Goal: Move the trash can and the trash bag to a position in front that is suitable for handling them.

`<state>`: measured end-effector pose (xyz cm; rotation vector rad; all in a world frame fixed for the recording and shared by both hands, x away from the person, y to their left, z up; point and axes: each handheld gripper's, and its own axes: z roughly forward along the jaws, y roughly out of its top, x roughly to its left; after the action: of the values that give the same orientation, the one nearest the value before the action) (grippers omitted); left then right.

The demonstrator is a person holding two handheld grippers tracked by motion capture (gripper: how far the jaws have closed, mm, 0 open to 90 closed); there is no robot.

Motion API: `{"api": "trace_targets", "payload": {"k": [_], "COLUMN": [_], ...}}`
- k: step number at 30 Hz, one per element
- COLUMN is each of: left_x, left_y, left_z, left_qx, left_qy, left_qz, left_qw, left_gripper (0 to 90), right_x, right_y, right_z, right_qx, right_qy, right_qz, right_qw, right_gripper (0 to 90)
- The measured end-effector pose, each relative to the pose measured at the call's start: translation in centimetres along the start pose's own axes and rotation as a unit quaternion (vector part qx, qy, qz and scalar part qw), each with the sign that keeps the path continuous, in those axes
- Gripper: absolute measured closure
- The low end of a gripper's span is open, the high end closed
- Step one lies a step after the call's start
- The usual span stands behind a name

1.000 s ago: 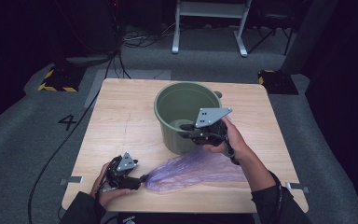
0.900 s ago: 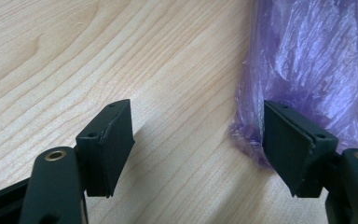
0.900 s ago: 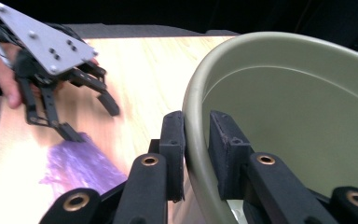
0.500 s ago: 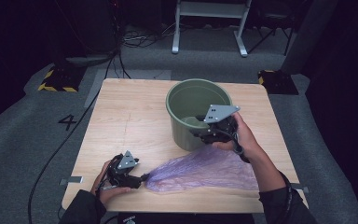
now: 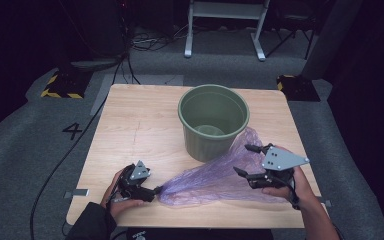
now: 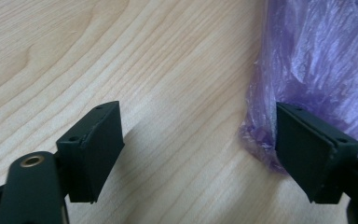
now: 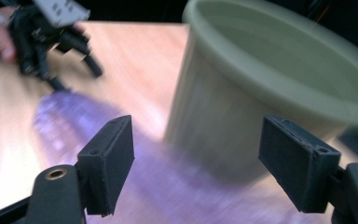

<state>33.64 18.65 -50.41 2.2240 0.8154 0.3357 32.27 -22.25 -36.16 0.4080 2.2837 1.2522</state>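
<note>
A: Notes from the table. The purple plastic bag (image 5: 215, 177) is lying flat along the lower middle of the high view, its far corner touching the base of the green bucket (image 5: 213, 122) at upper centre. The left gripper (image 5: 152, 191) is sitting low at lower left, at the bag's gathered tip.

B: Is it pinching that tip?

A: No. In the left gripper view the jaws are standing apart and have just been opening; the bag's bunched end (image 6: 265, 140) is lying just beside the right-hand pad, with bare wood between the two pads.

B: And the right gripper (image 5: 247, 160)?

A: It is hovering over the bag's wide end at lower right, jaws spread and just opened too, nothing between them. Its own view is blurring; the bucket (image 7: 279, 88) is looming at upper right.

B: So both are regripping, I judge.

A: Likely. To do it well, each gripper should be taking a single layer at the mouth's rim, not the whole bunch, so the bag is opening as it is being lifted toward the bucket. Thin film is slipping easily; bite deep.
</note>
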Motion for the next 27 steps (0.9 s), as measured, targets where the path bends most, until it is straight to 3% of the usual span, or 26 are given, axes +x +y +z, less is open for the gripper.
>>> {"api": "trace_targets", "payload": {"k": [2, 5, 9, 11, 16, 21, 27], "left_x": [-0.1, 0.0, 0.0, -0.1, 0.0, 0.1, 0.2], "left_y": [0.2, 0.4, 1.3, 1.5, 2.2, 2.8, 3.7], "left_z": [0.2, 0.4, 1.3, 1.6, 2.2, 2.8, 3.7], "left_qx": [0.0, 0.001, 0.001, 0.001, 0.002, 0.002, 0.002], "left_qy": [0.0, 0.001, 0.004, 0.004, 0.007, 0.005, 0.003], "left_qz": [0.0, -0.001, -0.005, -0.005, -0.006, -0.005, 0.0], "left_qw": [1.0, 1.0, 1.0, 1.0, 1.0, 1.0, 1.0], "left_gripper": [16.2, 15.6, 15.5, 15.4, 15.4, 15.4, 15.4], "right_x": [0.9, 2.1, 3.0, 2.9, 2.2, 1.2, -0.7], "right_y": [-2.1, -4.2, -7.4, -8.9, -11.3, -13.6, -15.2], "right_z": [0.5, 1.6, 3.1, 3.4, 3.0, 2.4, 1.2], "right_qx": [0.02, 0.065, 0.101, 0.117, 0.149, 0.158, 0.152], "right_qy": [0.008, -0.008, 0.014, 0.021, 0.017, 0.001, -0.015], "right_qz": [0.018, 0.006, 0.017, 0.028, 0.029, 0.05, 0.094], "right_qw": [0.9996, 0.9978, 0.9946, 0.9925, 0.9883, 0.9862, 0.9838], "right_gripper": [25.7, 24.6, 26.3, 30.1, 36.3, 42.8, 55.8]}}
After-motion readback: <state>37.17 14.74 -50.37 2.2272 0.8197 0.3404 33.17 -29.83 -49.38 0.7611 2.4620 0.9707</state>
